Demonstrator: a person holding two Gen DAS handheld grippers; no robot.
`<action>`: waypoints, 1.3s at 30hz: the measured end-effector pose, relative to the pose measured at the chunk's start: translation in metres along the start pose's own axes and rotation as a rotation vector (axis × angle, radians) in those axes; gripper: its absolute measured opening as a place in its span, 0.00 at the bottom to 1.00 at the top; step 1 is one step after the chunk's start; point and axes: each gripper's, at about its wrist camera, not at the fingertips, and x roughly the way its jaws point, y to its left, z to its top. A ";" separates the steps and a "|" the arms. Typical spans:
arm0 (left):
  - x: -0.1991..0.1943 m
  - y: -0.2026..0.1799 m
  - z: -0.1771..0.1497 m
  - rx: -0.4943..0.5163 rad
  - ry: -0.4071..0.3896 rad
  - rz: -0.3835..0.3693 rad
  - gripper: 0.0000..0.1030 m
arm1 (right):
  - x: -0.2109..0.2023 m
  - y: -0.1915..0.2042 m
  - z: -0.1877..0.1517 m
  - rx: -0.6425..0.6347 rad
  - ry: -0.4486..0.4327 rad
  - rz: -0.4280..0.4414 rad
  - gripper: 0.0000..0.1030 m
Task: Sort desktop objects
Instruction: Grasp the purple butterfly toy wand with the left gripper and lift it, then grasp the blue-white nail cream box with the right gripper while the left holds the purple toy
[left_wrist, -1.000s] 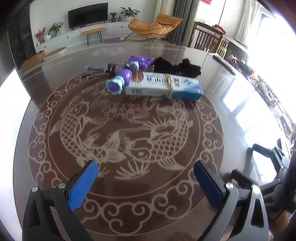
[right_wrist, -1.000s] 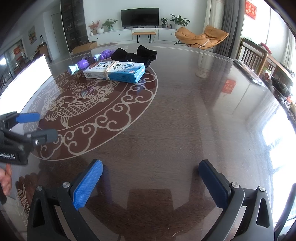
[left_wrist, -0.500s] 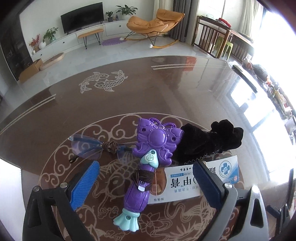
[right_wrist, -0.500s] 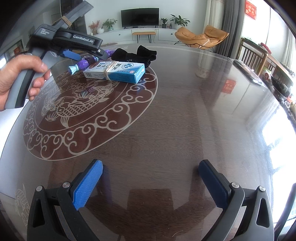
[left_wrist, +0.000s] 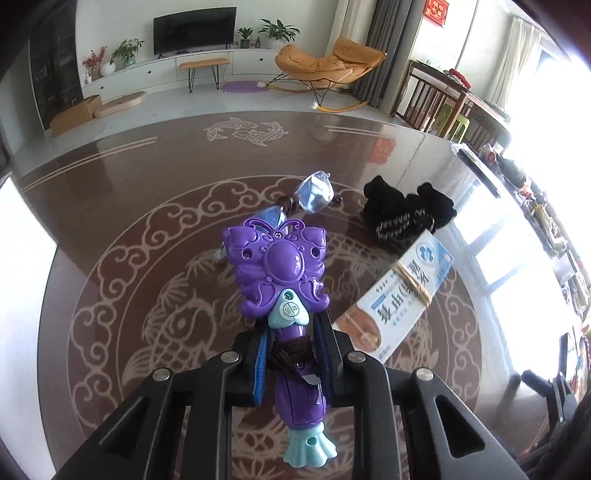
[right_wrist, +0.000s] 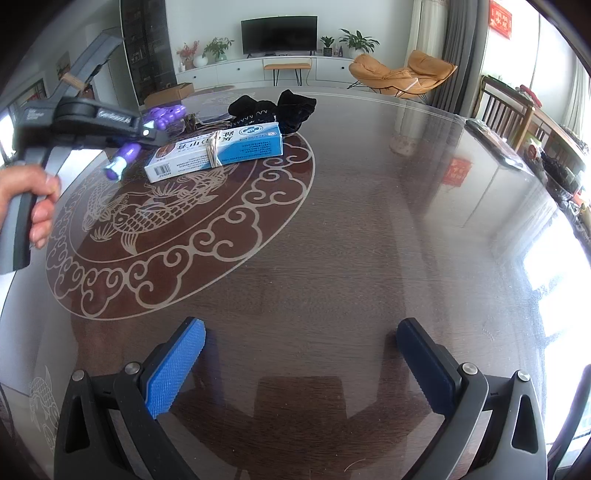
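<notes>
My left gripper (left_wrist: 291, 354) is shut on the handle of a purple butterfly toy wand (left_wrist: 279, 269) and holds it above the table. The wand also shows in the right wrist view (right_wrist: 127, 151), lifted in the left gripper (right_wrist: 144, 134). Rimless glasses (left_wrist: 314, 192) lie beyond the wand. A black sock bundle (left_wrist: 406, 214) (right_wrist: 273, 109) and a blue-and-white box tied with string (left_wrist: 402, 295) (right_wrist: 218, 149) lie on the table. My right gripper (right_wrist: 299, 365) is open and empty over the near table.
The round brown glass table (right_wrist: 351, 221) has a white koi pattern (right_wrist: 155, 206). A dark flat object (right_wrist: 491, 138) lies at the right edge. Chairs and clutter stand at the far right.
My left gripper closed on the wand's handle and lifted it. The box has turned on the table. My right gripper has not moved.
</notes>
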 end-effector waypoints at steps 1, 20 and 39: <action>-0.009 0.002 -0.015 0.009 0.001 0.010 0.21 | 0.000 0.000 0.000 0.004 0.000 -0.004 1.00; -0.040 0.026 -0.115 0.026 -0.028 0.150 1.00 | 0.001 0.000 0.001 0.019 0.001 -0.017 1.00; -0.042 0.027 -0.115 0.021 -0.032 0.147 1.00 | 0.096 0.040 0.158 0.430 0.227 0.205 1.00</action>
